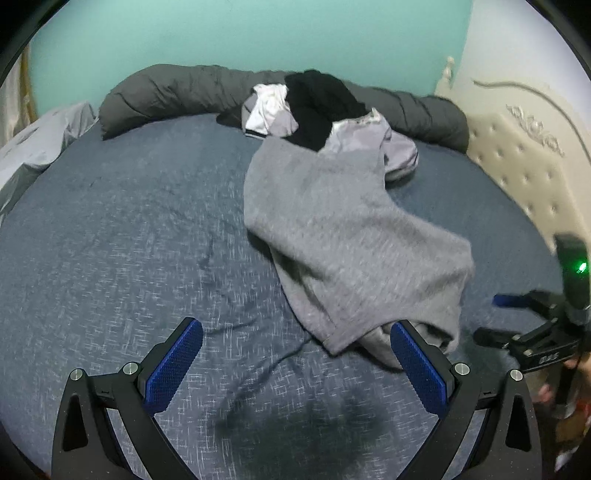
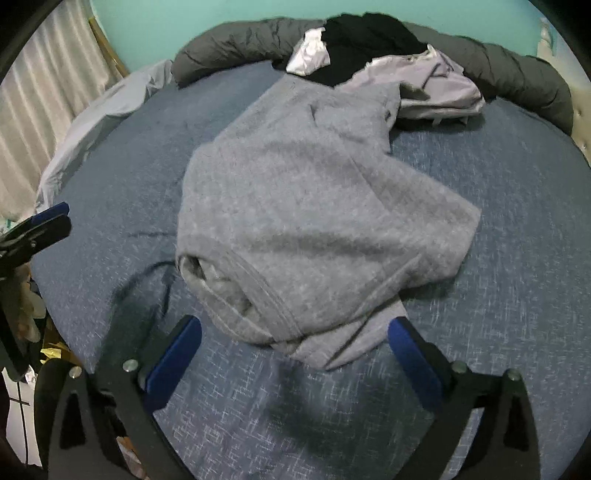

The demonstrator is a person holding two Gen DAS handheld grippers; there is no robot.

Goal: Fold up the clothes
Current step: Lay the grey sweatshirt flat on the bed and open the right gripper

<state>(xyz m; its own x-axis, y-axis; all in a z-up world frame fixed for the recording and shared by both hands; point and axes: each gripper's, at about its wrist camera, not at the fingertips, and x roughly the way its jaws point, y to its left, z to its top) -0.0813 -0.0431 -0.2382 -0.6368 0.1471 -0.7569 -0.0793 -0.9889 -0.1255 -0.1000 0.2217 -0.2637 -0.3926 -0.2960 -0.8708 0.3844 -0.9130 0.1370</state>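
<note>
1. Our right gripper [image 2: 294, 354] has its blue-padded fingers [image 2: 173, 363] spread as wide as they go and holds nothing; the near hem of the grey sweatshirt [image 2: 295, 206] lies on the bed between and just beyond their tips, untouched
2. Our left gripper [image 1: 296, 356] is wide open too and empty; its right finger [image 1: 419, 369] stands just beside the sweatshirt's near corner, with only bare sheet between the pads
3. Both grippers point steeply down at the bed [image 1: 110, 240]; in the left wrist view the right one shows at the right edge, with a bit of the person's hand [image 1: 576, 369] behind it
4. The sweatshirt lies crumpled, running away from us toward the far side
5. Its far end reaches a heap of a black garment [image 2: 369, 33] and pale lilac clothes [image 2: 439, 85], lying against a rolled dark grey duvet [image 2: 236, 40]
</note>
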